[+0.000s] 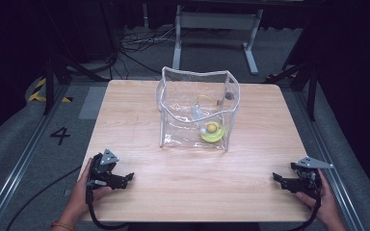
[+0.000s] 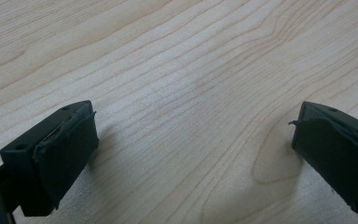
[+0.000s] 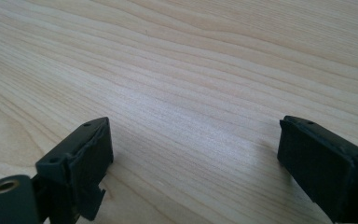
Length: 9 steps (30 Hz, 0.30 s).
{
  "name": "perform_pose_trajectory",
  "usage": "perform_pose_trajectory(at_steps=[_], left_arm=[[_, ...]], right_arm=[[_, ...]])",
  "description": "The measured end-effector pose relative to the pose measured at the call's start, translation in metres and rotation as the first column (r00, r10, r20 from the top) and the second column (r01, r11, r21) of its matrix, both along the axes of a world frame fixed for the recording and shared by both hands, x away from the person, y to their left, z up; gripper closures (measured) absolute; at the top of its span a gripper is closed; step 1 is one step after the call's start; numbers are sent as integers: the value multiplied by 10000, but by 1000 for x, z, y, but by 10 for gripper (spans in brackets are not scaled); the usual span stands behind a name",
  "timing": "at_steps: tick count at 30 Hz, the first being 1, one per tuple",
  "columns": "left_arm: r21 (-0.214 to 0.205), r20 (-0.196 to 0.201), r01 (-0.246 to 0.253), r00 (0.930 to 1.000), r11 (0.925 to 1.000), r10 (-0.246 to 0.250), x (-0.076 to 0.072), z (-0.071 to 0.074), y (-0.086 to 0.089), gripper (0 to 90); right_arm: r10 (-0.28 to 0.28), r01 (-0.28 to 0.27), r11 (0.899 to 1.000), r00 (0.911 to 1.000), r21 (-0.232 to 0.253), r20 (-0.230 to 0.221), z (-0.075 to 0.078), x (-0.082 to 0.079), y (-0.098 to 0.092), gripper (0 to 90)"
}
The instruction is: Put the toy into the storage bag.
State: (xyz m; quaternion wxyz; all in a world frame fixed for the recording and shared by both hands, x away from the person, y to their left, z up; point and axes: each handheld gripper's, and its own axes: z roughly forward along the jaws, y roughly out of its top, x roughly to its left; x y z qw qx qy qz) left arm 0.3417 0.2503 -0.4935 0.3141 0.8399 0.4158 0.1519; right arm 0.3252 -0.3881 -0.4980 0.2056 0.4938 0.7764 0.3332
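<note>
The left gripper (image 1: 127, 178) sits low at the near left, held in the left hand (image 1: 84, 192), jaws wide apart and pointing inward. The right gripper (image 1: 275, 178), in the right hand (image 1: 320, 197), mirrors it at the near right, jaws spread with nothing between.

The right gripper (image 3: 193, 154) looks along its two black jaws, which rise from the bottom corners of the right gripper view and stand wide apart. Nothing lies between them, just bare table (image 3: 191, 70). The left-hand jaw shows a dark pad on its inner face, with small screw holes along its top edge (a brass-ringed hole sits on the black body below it). The right-hand jaw is cut off by the frame's edge and shows a like pad. The tabletop is pale wood with grain lines running slantwise across the picture, and each jaw casts a soft shadow on it.
</note>
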Motion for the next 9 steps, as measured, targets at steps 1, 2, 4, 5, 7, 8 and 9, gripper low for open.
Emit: perform_pose_trajectory(at_steps=[1, 2, 4, 5, 7, 8, 9], left_arm=[[-2, -4, 0, 10000, 10000, 0, 0, 0, 0, 6], [-2, -4, 0, 10000, 10000, 0, 0, 0, 0, 5], [1, -3, -1, 10000, 10000, 1, 0, 0, 0, 5], [0, -2, -3, 10000, 10000, 3, 0, 0, 0, 5], [4, -4, -1, 10000, 10000, 1, 0, 0, 0, 6], [25, 13, -25, 10000, 10000, 25, 0, 0, 0, 6], [0, 13, -80, 10000, 10000, 80, -1, 0, 0, 5]], right_arm=[[2, -2, 10000, 10000, -7, 13, 0, 0, 0, 102], [2, -2, 10000, 10000, -7, 13, 0, 0, 0, 102], [2, -2, 10000, 10000, 2, -1, 0, 0, 0, 101], [1, -1, 10000, 10000, 4, -6, 0, 0, 0, 101], [-1, 1, 10000, 10000, 5, -6, 0, 0, 0, 101], [0, 0, 10000, 10000, 2, -3, 0, 0, 0, 101], [-3, 3, 10000, 10000, 3, -4, 0, 0, 0, 101]])
